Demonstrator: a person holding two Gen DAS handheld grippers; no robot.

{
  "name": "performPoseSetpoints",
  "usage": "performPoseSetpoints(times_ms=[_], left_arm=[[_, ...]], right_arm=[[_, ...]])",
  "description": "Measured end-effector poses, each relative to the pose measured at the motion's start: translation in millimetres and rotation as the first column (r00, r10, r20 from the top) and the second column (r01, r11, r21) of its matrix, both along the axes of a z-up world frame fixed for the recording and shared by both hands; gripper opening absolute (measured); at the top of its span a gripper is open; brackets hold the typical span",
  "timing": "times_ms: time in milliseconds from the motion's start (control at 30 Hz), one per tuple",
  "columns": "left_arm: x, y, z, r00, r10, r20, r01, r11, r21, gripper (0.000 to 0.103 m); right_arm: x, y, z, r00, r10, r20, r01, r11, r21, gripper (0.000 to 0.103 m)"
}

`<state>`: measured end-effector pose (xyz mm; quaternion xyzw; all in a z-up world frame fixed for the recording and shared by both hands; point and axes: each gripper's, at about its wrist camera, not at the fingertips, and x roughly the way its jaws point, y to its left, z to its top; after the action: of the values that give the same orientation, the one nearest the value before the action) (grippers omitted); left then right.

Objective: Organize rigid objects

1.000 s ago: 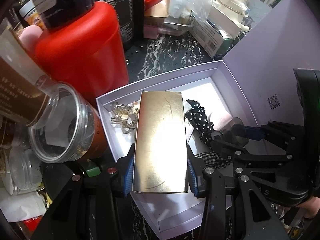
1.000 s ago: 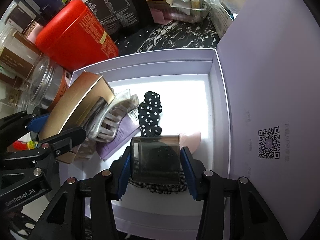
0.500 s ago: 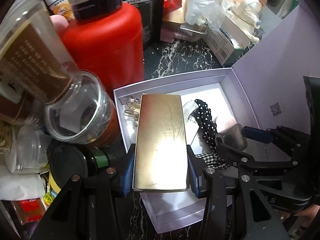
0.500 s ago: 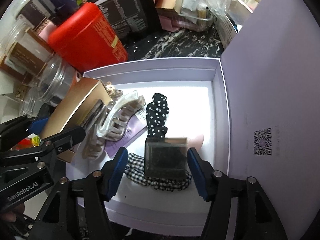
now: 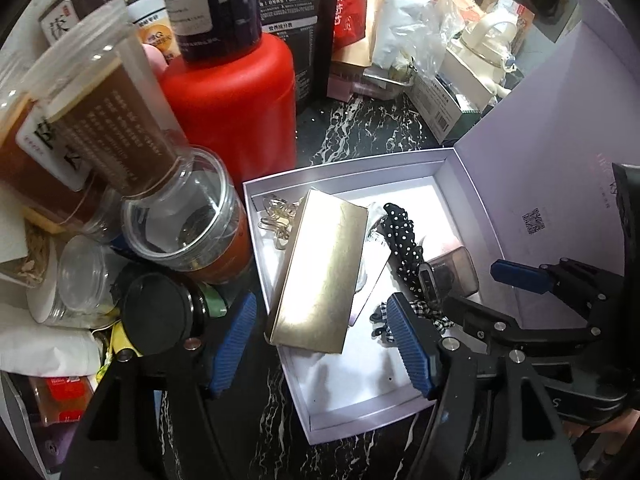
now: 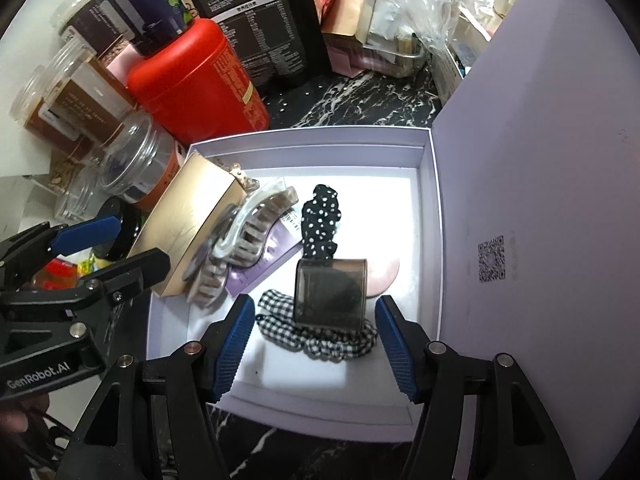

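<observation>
A gold rectangular box (image 5: 320,272) leans tilted over the left wall of the open lavender gift box (image 5: 344,168), on a clear hair claw (image 6: 248,236). My left gripper (image 5: 322,340) hovers above it. Its jaws are opening and the blue pads (image 5: 234,340) stand clear of the gold box on both sides. A smoky translucent case (image 6: 330,292) lies on a gingham scrunchie (image 6: 320,336), next to a polka-dot scrunchie (image 6: 322,220). My right gripper (image 6: 314,340) is open above the case, with its pads apart from it.
A red canister (image 5: 232,100), clear jars (image 5: 180,220) and a black lid (image 5: 156,316) crowd the gift box's left side. The raised lid (image 6: 540,160) walls off the right. Packets and bags stand behind on the black marble counter (image 5: 360,136).
The left jaws spread and let go of the gold box, which now lies tilted on the box wall. The right jaws widened off the smoky case. Both grippers rose.
</observation>
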<state>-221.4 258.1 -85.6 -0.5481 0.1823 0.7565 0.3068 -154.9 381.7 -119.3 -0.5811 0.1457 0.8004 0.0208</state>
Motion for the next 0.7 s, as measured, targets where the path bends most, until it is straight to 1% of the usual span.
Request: performPoseSetpoints(times_ms=[200, 300, 400, 500, 700], left_arm=[[8, -12, 13, 0.999, 0.038, -0.016, -0.038, 0.999, -0.003, 0.067], [14, -22, 22, 0.997, 0.064, -0.035, -0.064, 0.998, -0.002, 0.067], [21, -31, 31, 0.995, 0.087, -0.048, -0.087, 0.996, 0.001, 0.067], [30, -40, 40, 0.992, 0.111, -0.066, -0.111, 0.994, 0.004, 0.067], [50, -59, 57, 0.984, 0.152, -0.089, -0.151, 0.988, 0.010, 0.067]], right_arm=[[11, -8, 11, 0.999, 0.035, -0.009, -0.035, 0.999, 0.003, 0.063], [17, -15, 21, 0.998, 0.053, -0.029, -0.052, 0.999, 0.002, 0.068], [25, -23, 34, 0.996, 0.079, -0.051, -0.078, 0.997, 0.009, 0.068], [33, -31, 45, 0.992, 0.102, -0.072, -0.101, 0.995, 0.010, 0.071], [51, -45, 62, 0.985, 0.143, -0.094, -0.142, 0.990, 0.020, 0.072]])
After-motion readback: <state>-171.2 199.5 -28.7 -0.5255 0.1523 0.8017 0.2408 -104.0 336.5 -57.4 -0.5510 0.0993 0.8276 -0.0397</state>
